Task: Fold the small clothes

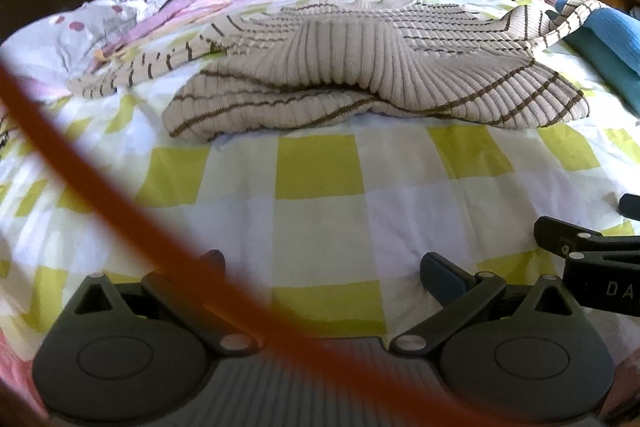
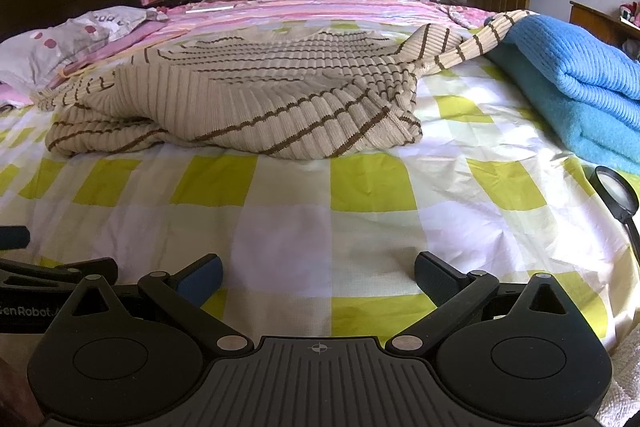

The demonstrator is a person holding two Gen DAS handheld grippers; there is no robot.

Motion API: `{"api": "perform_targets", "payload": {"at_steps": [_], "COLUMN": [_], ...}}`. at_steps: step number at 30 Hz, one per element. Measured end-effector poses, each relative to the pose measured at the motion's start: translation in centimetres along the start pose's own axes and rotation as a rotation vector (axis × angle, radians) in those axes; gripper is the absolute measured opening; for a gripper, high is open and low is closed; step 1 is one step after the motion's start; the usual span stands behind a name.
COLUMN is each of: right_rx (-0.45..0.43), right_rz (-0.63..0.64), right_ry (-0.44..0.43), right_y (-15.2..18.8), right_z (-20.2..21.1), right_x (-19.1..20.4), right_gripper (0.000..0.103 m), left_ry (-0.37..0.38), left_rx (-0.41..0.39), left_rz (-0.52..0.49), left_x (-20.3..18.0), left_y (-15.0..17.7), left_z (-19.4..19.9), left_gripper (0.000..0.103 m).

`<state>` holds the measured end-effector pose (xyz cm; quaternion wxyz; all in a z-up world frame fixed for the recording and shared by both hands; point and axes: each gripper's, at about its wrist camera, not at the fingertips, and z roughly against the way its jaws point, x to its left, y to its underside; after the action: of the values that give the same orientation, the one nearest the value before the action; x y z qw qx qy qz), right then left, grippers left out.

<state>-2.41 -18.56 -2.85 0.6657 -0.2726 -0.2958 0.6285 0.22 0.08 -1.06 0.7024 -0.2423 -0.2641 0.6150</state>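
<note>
So we're sitting at the near edge of the bed (image 2: pixel 288 227) with both tools hanging back, nothing in hand. The left gripper (image 1: pixel 320 267) is spread wide and empty, and the right gripper (image 2: pixel 318 271) is gaping open too, with only checked cover between its fingers. A blurry orange cable (image 1: pixel 100 187) is cutting across the left view, so the left finger there is partly hidden.

The thing we're folding is the striped sweater (image 2: pixel 240 99). It's lying rumpled across the middle of the bed, hem bunched toward us, one sleeve trailing off left toward the pillow (image 2: pixel 60 43), the other draped right onto the folded blue blanket (image 2: pixel 580 75).

Our guess is the job's barely started, and the first move is flattening. We're thinking each gripper should be taking one hem corner, pinching just the top layers of rib knit, then pulling toward us and apart so the body is lying flat before any fold. Knit stretches, so gentle and even is the way.

Room-wise, we're looking at a good open strip of cover between us and the hem. The right side is tighter: the blanket is crowding in, and a magnifying glass (image 2: pixel 614 199) is lying near the right edge, so that sleeve needs lifting clear first.
</note>
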Motion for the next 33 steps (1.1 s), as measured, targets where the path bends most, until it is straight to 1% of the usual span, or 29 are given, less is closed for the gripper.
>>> {"api": "perform_targets", "payload": {"at_steps": [10, 13, 19, 23, 26, 33], "right_rx": [-0.009, -0.014, -0.029, -0.045, -0.060, -0.081], "right_rz": [-0.013, -0.010, -0.021, -0.033, -0.031, -0.031], "right_ry": [-0.011, -0.012, -0.033, -0.054, -0.061, -0.088], "right_y": [-0.2, -0.2, -1.2, -2.4, -3.6, -7.1], "right_z": [0.2, 0.2, 0.3, 0.2, -0.2, -1.7], "right_x": [-0.1, -0.1, -0.4, -0.8, -1.2, -2.2], "right_gripper": [0.099, 0.095, 0.092, 0.086, 0.083, 0.072], "left_ry": [0.010, 0.020, 0.038, 0.045, 0.027, 0.012], "left_rx": [-0.005, -0.001, -0.013, -0.041, -0.068, -0.129], "left_rz": [0.024, 0.033, 0.035, 0.029, 0.016, 0.035], "left_x": [0.5, 0.6, 1.0, 1.6, 2.2, 5.2], "left_y": [-0.7, -0.8, -1.7, -2.8, -3.8, -6.4], "left_z": [0.2, 0.1, 0.2, 0.3, 0.2, -0.5], "left_gripper": [0.103, 0.103, 0.103, 0.103, 0.103, 0.103]}}
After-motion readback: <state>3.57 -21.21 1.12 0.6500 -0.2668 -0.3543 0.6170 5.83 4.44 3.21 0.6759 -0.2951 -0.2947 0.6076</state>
